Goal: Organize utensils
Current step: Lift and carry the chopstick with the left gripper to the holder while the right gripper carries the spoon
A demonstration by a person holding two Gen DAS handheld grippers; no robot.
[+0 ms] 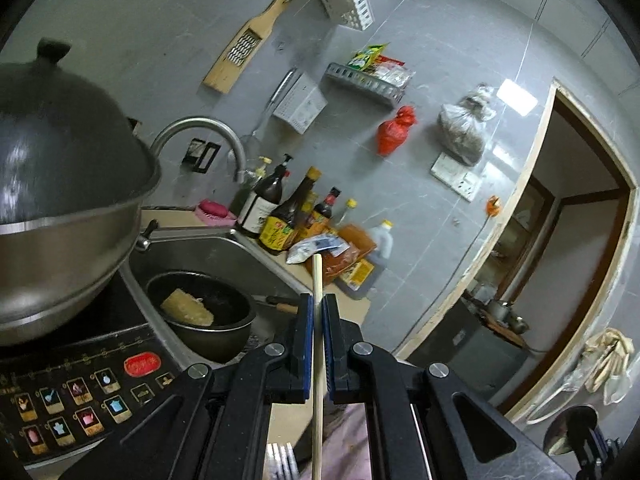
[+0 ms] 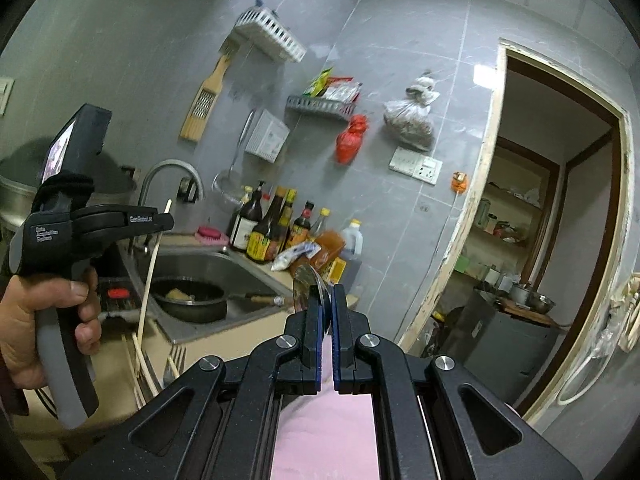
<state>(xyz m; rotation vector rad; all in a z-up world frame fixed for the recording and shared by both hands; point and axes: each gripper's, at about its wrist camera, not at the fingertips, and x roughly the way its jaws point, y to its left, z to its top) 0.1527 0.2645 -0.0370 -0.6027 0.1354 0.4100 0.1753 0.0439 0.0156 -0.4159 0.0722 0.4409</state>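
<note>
- Utensils in hand: one wooden chopstick [image 1: 318,344] and one metal spoon [image 2: 310,284], each carried by its own gripper, both raised above the counter and facing the tiled kitchen wall.
- Left gripper [image 1: 319,308]: jaws closed narrow on the chopstick, clamped partway along its length. The stick runs forward past the fingertips and back under the gripper body — a mid-shaft hold that likely keeps a long, light stick from swinging.
- Right gripper [image 2: 331,308]: jaws pinched on the spoon just below its bowl, which stands up above the fingertips; the handle is hidden under the gripper.
- Remaining utensils: a fork [image 2: 176,358] and more chopsticks [image 2: 134,364] lie on the counter edge beside the sink [image 2: 208,258], below the left gripper.
- Probable destination: the white slotted holder [image 2: 267,135] mounted on the wall above the bottles, or the white basket [image 2: 272,38] higher up; which one is meant cannot be told.
- Judgement: both pickups appear complete; transport and insertion are not yet done.
- Caution: the faucet [image 2: 172,172] stands between the counter and the holder, so long items need a clear approach path.
</note>
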